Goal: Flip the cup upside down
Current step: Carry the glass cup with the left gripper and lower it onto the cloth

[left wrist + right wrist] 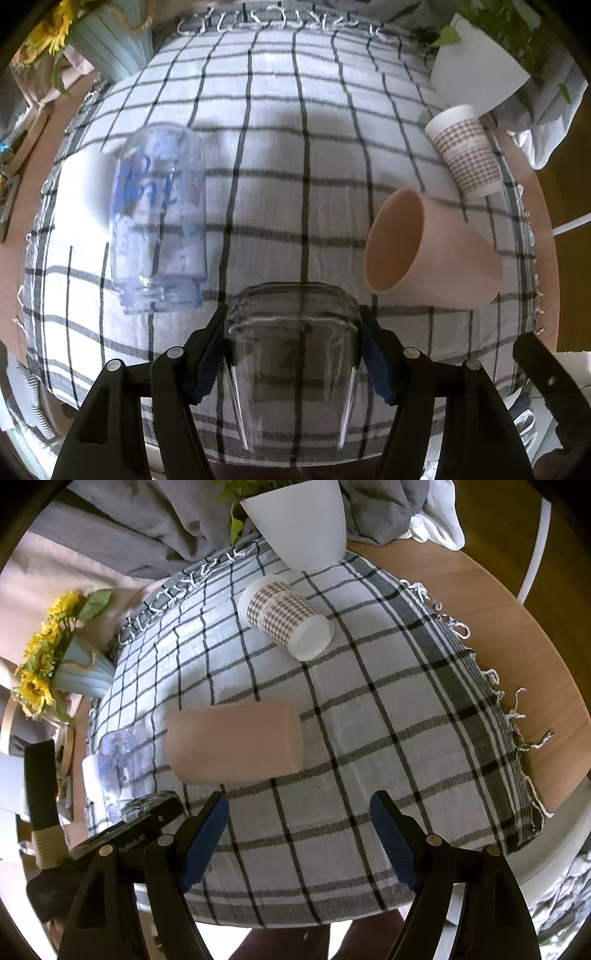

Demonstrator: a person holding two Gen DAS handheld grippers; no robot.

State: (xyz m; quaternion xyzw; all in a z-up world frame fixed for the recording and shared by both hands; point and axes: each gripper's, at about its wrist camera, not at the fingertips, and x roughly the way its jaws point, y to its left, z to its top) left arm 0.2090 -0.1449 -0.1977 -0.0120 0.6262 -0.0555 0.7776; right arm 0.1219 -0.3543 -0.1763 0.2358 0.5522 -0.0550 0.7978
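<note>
While clamped between the blue pads of the left gripper (pixel 293 354), clear glass cup (pixel 293 354) base-forward above checked cloth (pixel 295 147). Right gripper (pixel 300 834) spread wide, gripping nothing. Beyond: pink cup (pixel 424 247), lying; printed glass (pixel 159 221); 1 patterned paper cup (pixel 467 155).

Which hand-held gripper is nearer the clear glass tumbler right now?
Left. The left hand-held gripper is shut on the clear glass tumbler; the right hand-held gripper hangs open and empty, off to the tumbler's right.
</note>
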